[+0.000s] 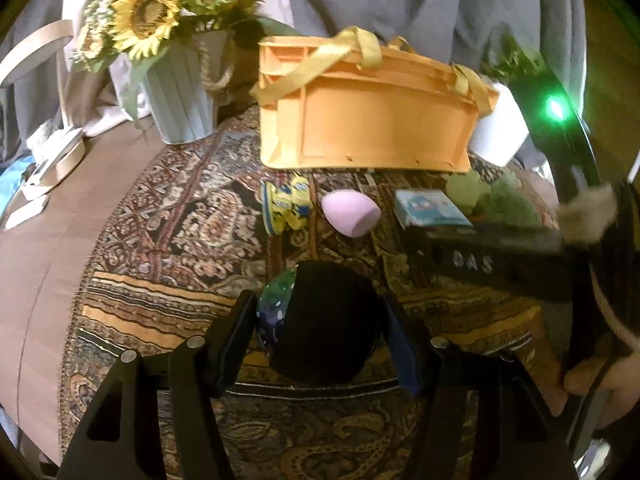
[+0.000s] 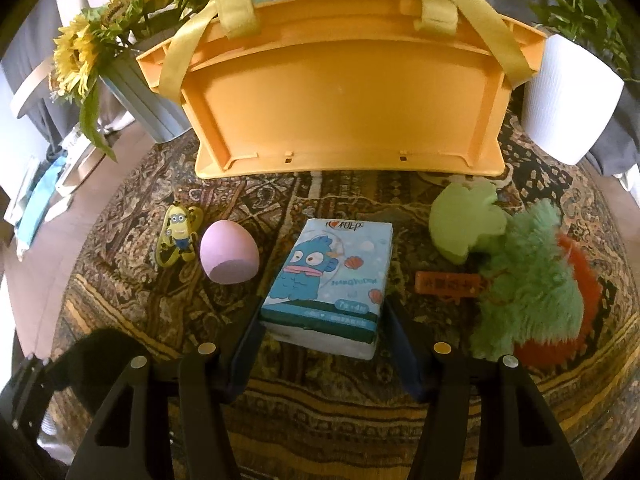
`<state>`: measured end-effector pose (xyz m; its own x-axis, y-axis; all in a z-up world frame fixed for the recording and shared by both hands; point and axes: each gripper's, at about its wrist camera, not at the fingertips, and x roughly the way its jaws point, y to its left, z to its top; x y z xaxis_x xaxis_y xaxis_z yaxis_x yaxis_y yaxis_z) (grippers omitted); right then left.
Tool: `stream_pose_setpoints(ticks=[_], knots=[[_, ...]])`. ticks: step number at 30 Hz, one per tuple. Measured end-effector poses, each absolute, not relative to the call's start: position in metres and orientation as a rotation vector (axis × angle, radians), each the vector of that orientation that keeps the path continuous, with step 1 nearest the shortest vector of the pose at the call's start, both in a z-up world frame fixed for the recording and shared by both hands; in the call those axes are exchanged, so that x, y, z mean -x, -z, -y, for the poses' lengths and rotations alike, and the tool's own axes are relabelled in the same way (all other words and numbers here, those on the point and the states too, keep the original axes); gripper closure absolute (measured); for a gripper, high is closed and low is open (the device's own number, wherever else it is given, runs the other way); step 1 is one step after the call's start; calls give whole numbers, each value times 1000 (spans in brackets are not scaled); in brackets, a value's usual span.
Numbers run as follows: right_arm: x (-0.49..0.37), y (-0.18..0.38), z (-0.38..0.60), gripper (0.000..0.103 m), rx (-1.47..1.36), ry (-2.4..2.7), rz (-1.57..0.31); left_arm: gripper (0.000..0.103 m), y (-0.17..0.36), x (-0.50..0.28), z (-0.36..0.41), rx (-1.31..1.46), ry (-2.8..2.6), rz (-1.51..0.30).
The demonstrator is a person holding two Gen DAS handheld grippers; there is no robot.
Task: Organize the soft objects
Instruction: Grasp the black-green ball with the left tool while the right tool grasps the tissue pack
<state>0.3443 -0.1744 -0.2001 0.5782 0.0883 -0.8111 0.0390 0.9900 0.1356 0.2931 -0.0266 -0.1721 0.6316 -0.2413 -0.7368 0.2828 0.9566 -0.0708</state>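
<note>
Orange basket [image 2: 344, 92] is standing at the back of the patterned cloth [image 1: 168, 240] on the worktop, opening up, handles draped over the rim. In front of it a row is lying: green plush [image 2: 528, 280] at far right, green sponge [image 2: 464, 220] touching it, tissue pack [image 2: 332, 280] in the middle, pink sponge [image 2: 228, 252], minion toy [image 2: 180, 236] at left.

Right gripper [image 2: 324, 344] is facing the tissue pack head on; the pack's long axis is running straight away from the jaws toward the basket, near end sitting between the fingertips. Jaws are standing apart, a small gap showing on each side, not gripping yet. Right hand is clearly the nearer one for this pack; a straight close looks enough.

Left gripper [image 1: 320, 320] is clamping a dark round soft thing [image 1: 324, 320], green-blue dotted on one side, low over the cloth, short of the basket.
</note>
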Motion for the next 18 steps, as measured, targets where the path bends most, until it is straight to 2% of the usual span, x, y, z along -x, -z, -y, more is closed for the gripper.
stream_pose_setpoints(ticks=[18], knots=[[-322, 158, 181, 44, -164, -24, -839, 41, 120, -303, 17, -8, 246, -694]])
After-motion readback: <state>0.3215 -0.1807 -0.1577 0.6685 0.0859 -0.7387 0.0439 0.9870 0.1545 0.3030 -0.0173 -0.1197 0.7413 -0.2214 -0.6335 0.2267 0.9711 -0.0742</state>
